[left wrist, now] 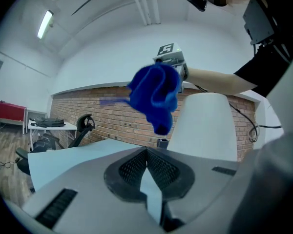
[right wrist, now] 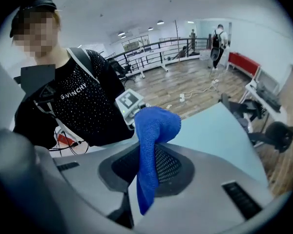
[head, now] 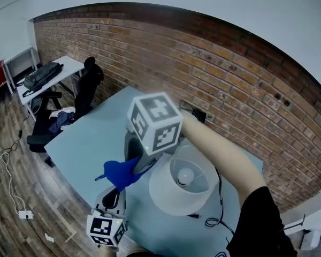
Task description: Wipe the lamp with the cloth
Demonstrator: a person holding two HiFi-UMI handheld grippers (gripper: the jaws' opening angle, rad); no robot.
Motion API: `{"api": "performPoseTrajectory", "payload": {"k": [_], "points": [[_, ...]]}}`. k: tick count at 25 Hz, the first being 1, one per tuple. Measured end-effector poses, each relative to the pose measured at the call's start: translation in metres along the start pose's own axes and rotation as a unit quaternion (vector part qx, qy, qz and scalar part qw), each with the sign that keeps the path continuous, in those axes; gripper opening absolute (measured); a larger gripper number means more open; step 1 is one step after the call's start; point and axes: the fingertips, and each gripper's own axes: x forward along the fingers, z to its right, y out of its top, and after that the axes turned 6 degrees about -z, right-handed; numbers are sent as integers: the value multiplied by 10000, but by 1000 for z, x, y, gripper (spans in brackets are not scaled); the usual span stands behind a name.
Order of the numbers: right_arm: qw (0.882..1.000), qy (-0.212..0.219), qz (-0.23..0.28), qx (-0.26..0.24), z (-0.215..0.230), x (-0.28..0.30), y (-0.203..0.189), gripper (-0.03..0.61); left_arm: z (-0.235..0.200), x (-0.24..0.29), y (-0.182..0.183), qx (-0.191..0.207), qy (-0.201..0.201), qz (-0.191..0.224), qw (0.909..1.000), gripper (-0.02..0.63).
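Blue cloth (head: 120, 173) — pinched between right gripper (head: 135, 166) jaws, just left of white lamp (head: 165, 190) on worktop (head: 91, 138). Left gripper (head: 113, 197) — jaws pressed together, empty, nearer.

The cloth (head: 117, 174) sits between the jaws of my right claw (head: 131, 165). Just right of that claw, the lamp (head: 179, 183) stands on the table (head: 91, 138). My left claw (head: 111, 198) hangs nearer me, below the cloth and apart from it. A chair (head: 88, 90) stands beyond the table's far-left edge.
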Motion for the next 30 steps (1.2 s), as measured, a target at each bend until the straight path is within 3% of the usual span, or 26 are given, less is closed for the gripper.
{"api": "performPoseTrajectory", "payload": {"k": [3, 6, 9, 11, 17, 23, 27, 28, 30], "points": [[9963, -710, 309, 376, -27, -40, 19, 66, 10, -8, 12, 36, -89, 159, 9998, 8], [9791, -1635, 658, 1016, -53, -62, 23, 66, 22, -13, 17, -21, -252, 272, 9993, 8], [9509, -2428, 1330, 1380, -87, -72, 29, 66, 31, -19, 17, -121, -411, 316, 9986, 9], [9312, -2929, 1519, 1552, -108, -66, 28, 66, 36, -21, 17, -153, -479, 347, 9981, 8], [8597, -4458, 1254, 2156, -123, -34, 1, 66, 57, -16, 22, -4, -630, 428, 9971, 8], [7994, -5264, 1320, 2579, -116, 14, -4, 66, 58, -17, 13, 90, -487, 309, 9983, 8], [7605, -5321, 1850, 3229, -100, 62, -16, 66, 55, -19, 7, 171, -420, 234, 9987, 8], [7556, -5265, 1942, 3378, -97, 77, -20, 66, 54, -19, 5, 205, -395, 204, 9988, 8], [7604, -4985, 2014, 3643, -93, 114, -27, 66, 50, -20, -1, 280, -336, 110, 9990, 8]]}}
